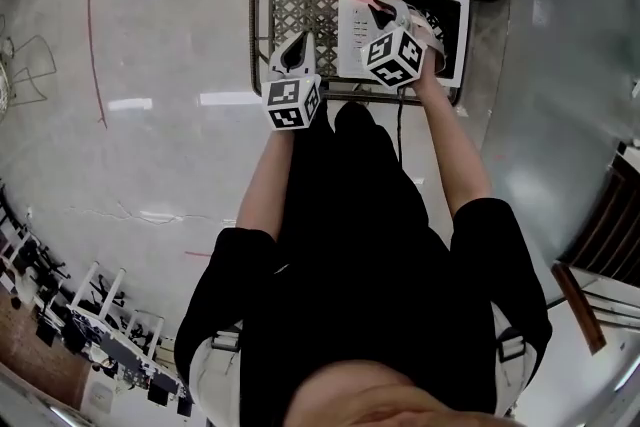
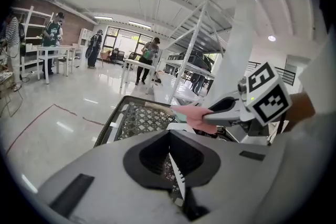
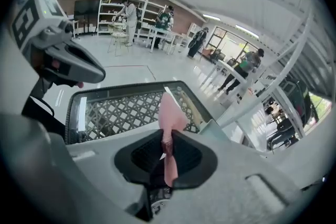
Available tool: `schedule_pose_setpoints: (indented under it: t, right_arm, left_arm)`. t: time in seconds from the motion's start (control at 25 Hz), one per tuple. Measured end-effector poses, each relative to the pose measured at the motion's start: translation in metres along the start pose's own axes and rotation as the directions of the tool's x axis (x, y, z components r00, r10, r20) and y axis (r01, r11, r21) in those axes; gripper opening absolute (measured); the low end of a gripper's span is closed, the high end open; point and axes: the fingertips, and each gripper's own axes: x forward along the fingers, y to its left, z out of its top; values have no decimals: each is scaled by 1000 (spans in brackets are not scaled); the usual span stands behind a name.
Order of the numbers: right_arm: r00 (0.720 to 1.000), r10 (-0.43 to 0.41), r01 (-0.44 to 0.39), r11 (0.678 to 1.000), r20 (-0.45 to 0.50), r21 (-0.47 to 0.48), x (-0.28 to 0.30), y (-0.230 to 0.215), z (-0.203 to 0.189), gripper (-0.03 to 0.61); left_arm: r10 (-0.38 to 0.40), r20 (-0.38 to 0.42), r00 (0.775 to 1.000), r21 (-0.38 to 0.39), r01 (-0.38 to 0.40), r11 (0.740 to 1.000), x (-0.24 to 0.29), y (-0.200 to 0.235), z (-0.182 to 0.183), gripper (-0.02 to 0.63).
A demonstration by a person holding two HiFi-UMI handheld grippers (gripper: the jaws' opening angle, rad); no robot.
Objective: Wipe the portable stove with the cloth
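pink cloth (image 3: 170, 113) is hanging pinched in the down-tilted right tongs (image 3: 167, 147) over the portable stove (image 1: 447, 23); left tongs (image 2: 174, 161) are hovering closed, empty.

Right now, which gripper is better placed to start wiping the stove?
Right. The right gripper clamps the pink cloth above the portable stove; the left gripper is shut, empty, off to its left.

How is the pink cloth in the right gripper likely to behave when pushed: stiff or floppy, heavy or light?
Probably floppy: the pink cloth bunches into a narrow fold where the right gripper pinches it, with a tail drooping below. Likely light, since that small pinch carries all of it. Pushed, it may crumple rather than spread.
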Motion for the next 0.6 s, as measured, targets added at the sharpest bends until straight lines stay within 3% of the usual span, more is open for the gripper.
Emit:
schedule_pose_setpoints:
  t: [0.32, 0.6]
  right_arm:
    - [984, 60, -60, 998, -167, 6, 56, 8, -12, 46]
    - [968, 135, -139, 990, -213, -2, 57, 40, -19, 46]
  left_arm:
    - [-95, -80, 992, -13, 95, 995, 31, 28, 4, 0]
    - [-106, -100, 989, -28, 104, 994, 43, 37, 0, 0]
